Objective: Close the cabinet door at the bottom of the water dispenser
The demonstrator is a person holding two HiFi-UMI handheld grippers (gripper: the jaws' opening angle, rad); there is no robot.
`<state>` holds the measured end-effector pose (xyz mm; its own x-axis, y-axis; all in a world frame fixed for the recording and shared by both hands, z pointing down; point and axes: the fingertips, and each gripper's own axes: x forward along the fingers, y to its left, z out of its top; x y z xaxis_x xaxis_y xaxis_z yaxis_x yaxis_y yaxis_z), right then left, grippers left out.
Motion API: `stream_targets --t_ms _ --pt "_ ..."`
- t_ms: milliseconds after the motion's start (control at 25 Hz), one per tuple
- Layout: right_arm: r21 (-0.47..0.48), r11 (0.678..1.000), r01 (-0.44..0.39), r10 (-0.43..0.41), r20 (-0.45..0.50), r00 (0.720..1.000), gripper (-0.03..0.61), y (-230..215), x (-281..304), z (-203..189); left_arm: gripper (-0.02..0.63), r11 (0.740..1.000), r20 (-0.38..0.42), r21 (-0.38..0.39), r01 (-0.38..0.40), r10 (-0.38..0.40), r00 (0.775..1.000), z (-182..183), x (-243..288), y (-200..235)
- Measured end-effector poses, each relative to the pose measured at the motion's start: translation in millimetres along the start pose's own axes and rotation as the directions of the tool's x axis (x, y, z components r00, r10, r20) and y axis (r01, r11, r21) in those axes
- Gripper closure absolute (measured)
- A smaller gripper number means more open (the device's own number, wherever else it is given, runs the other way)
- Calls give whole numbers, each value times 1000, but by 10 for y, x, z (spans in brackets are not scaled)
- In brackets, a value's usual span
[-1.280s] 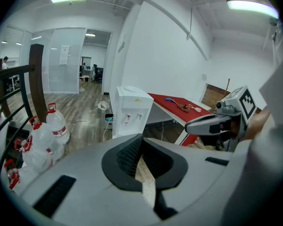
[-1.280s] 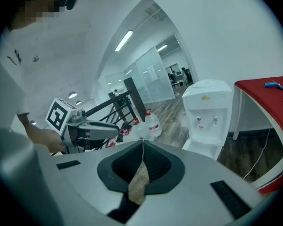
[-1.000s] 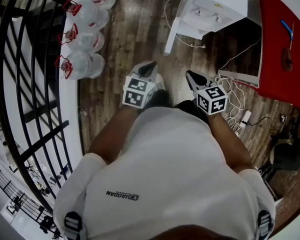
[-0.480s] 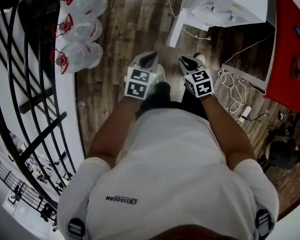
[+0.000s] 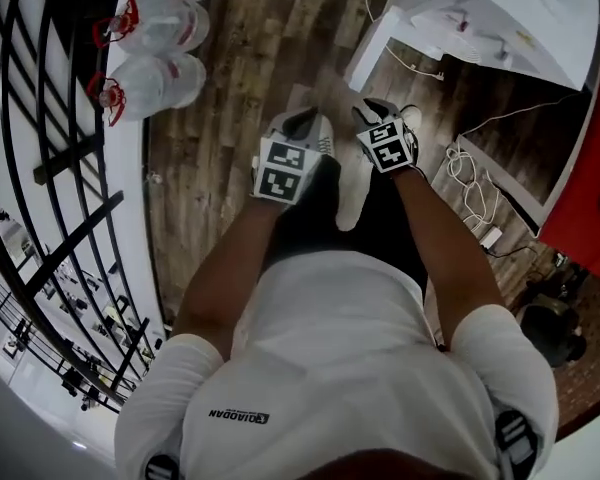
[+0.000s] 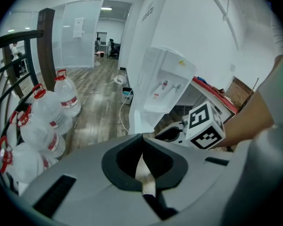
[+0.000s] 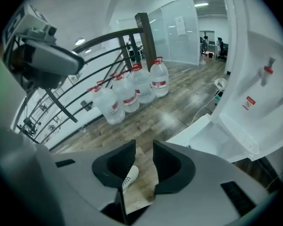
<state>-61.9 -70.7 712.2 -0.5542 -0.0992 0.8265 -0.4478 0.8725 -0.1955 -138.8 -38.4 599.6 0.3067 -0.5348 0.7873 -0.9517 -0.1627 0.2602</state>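
white water dispenser [image 5: 525, 13] stands ahead with its cabinet door [image 5: 372, 50] swung out; left claw [image 5: 302, 120] is clenched on nothing, right claw [image 5: 372, 110] a little parted.

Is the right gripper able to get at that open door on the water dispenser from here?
Probably, with a reach forward: the right gripper is empty, jaws apart, and only bare floor lies between it and the open door.
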Motion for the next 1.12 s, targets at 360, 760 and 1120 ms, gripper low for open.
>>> stream_targets --t_ms 360,760,1120 --pt "-114 993 34 -44 -88 995 483 -351 1022 -388 618 995 -31 -97 3 -6 999 -223 390 -68" --pt "-85 996 -11 2 -100 995 482 -248 1495 -573 618 994 -70 -105 -22 15 997 -404 466 78" --pt "53 998 36 -32 -61 998 482 -351 1548 -560 618 996 -79 -93 0 -7 997 -393 551 33"
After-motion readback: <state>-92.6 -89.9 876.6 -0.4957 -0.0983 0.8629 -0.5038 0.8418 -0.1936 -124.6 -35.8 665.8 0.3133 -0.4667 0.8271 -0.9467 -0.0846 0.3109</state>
